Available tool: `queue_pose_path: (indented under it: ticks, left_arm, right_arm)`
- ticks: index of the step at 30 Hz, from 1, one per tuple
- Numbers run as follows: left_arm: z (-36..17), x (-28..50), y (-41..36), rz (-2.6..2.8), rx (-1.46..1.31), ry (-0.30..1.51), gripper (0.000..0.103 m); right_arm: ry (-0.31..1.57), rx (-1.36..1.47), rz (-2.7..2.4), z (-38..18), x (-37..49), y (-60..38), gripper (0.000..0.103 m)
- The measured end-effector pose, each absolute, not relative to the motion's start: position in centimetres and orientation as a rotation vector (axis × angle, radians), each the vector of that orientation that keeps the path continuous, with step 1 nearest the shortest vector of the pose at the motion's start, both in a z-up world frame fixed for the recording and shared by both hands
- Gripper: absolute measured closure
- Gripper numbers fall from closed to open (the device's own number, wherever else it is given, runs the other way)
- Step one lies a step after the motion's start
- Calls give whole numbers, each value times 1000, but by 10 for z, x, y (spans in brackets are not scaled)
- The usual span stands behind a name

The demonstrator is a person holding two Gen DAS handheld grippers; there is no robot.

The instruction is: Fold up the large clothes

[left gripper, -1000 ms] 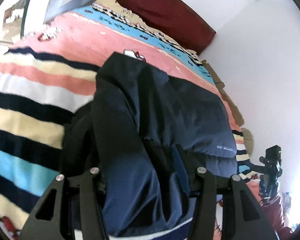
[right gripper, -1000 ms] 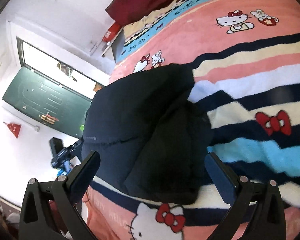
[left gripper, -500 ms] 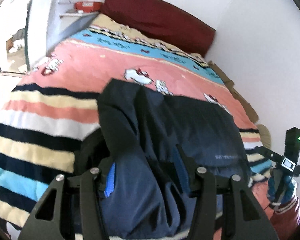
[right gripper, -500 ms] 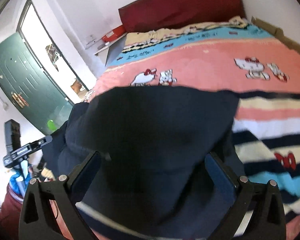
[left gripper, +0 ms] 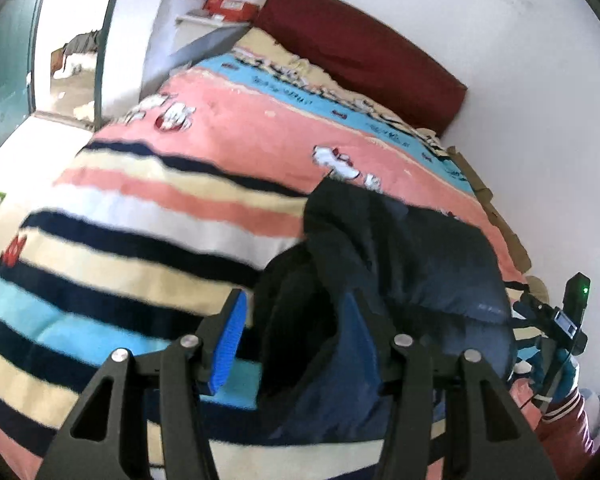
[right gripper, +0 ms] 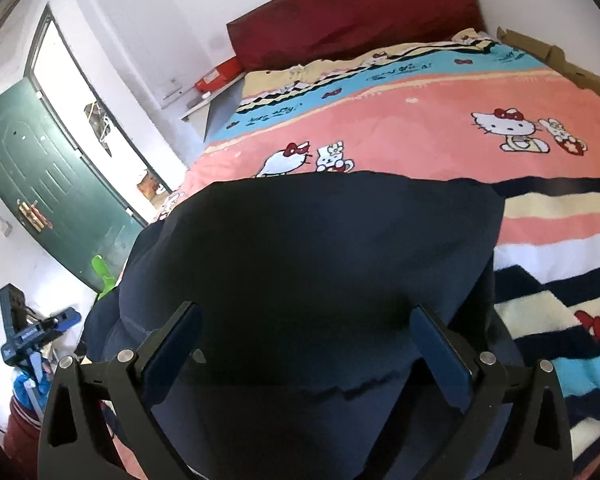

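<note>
A dark navy padded jacket [left gripper: 440, 264] lies bunched on the striped cartoon-cat blanket [left gripper: 140, 220] of a bed. My left gripper [left gripper: 296, 300] is at the jacket's left edge. A black fold of it sits between the fingers against the right one, while the left blue pad [left gripper: 228, 344] stands clear of the cloth, so it is open. In the right wrist view the jacket [right gripper: 320, 248] fills the middle. My right gripper [right gripper: 306, 312] hangs wide open over its near part, with neither pad pressing on the cloth.
The blanket [right gripper: 420, 112] runs up to a dark red headboard [right gripper: 352, 12] against a white wall. A green door [right gripper: 40, 184] stands open at the left. A black device with a green light [left gripper: 572, 312] stands off the bed's near corner.
The left gripper has swung left, so the jacket now sits to the right in its view and the left pad has come clear of the cloth. The right gripper moved over the jacket, then stayed still.
</note>
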State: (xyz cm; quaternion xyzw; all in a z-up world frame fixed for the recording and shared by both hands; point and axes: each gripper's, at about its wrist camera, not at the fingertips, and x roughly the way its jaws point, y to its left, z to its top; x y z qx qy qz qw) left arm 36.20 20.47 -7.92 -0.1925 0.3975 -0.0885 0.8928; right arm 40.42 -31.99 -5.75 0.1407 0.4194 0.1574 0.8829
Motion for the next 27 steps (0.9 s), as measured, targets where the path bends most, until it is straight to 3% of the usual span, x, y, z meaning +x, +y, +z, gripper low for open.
queue_pose_path:
  ticks: [6, 13, 21, 27]
  left_arm:
    - [-58, 419, 119, -301, -330, 808, 54]
    - [-94, 506, 19, -312, -198, 853, 54]
    - [-142, 564, 41, -130, -189, 940, 52]
    - [-163, 565, 71, -152, -292, 960, 52]
  right_arm:
    - [824, 211, 289, -39, 417, -295, 1]
    - [854, 125, 245, -70, 457, -260, 1]
    - [856, 19, 253, -87, 513, -223, 1]
    - [847, 188, 269, -100, 530, -266, 0]
